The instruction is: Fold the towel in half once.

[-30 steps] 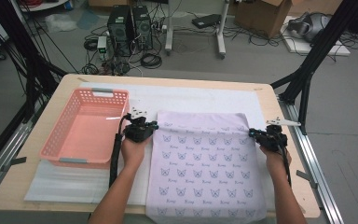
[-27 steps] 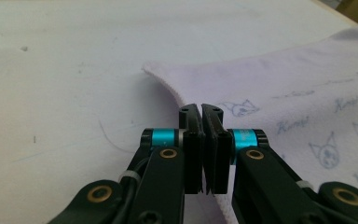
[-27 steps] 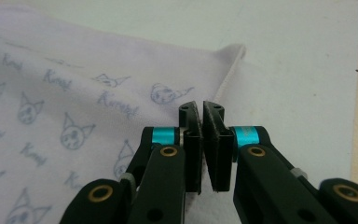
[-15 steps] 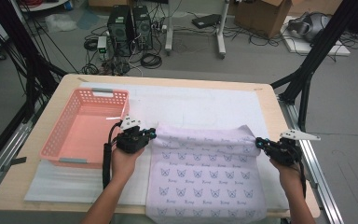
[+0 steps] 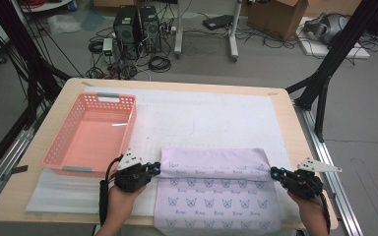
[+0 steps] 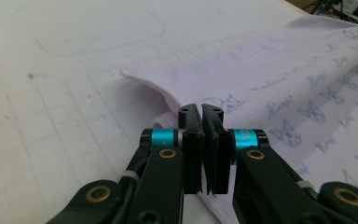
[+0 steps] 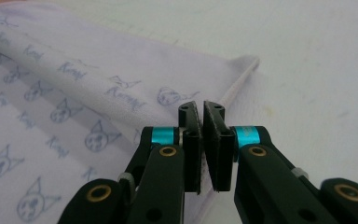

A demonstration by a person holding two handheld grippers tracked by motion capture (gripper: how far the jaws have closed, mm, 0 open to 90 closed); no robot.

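While each gripper, left gripper (image 5: pixel 153 168) and right gripper (image 5: pixel 275 173), pinches a far corner, the cloth (image 5: pixel 216 196) fold lies crosswise; its free edge sits nearer the person.

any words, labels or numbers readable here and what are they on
Cursive word under each cat face printed on the lilac cloth: repeated, too blurred to read for certain; it seems to start with "K".
Pink basket: no text readable.
Cardboard box on the floor: nothing legible.
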